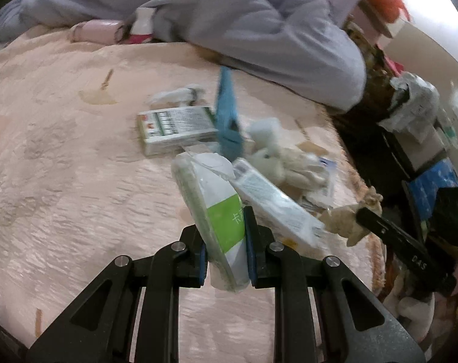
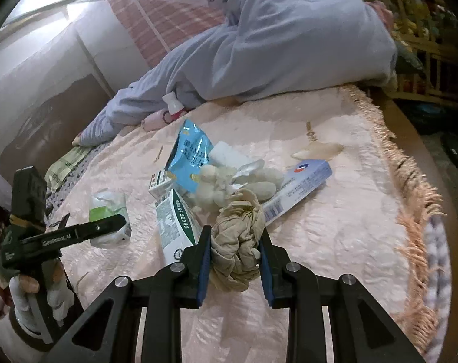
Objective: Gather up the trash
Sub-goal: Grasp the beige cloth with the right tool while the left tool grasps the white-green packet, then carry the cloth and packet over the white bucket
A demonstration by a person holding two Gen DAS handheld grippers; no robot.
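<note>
My left gripper (image 1: 225, 254) is shut on a white and green plastic packet (image 1: 219, 211), lifted off the pink bedspread (image 1: 62, 166); the same gripper (image 2: 120, 222) and packet (image 2: 107, 208) show at the left of the right wrist view. My right gripper (image 2: 235, 248) is shut on a crumpled beige wad of cloth or paper (image 2: 238, 242), which also shows at the right of the left wrist view (image 1: 344, 220). A pile of trash lies ahead: a blue foil pouch (image 2: 189, 154), white tissue lumps (image 2: 216, 187), a green and white carton (image 2: 174, 227), a blue and white box (image 2: 298, 187).
A grey-blue garment (image 2: 289, 45) lies bunched across the far side of the bed. A green and white box (image 1: 177, 127) lies flat. The bedspread's fringed edge (image 2: 410, 196) runs along the right. Clutter and bags (image 1: 416, 106) stand beside the bed. A gloved hand (image 2: 38, 296) holds the left gripper.
</note>
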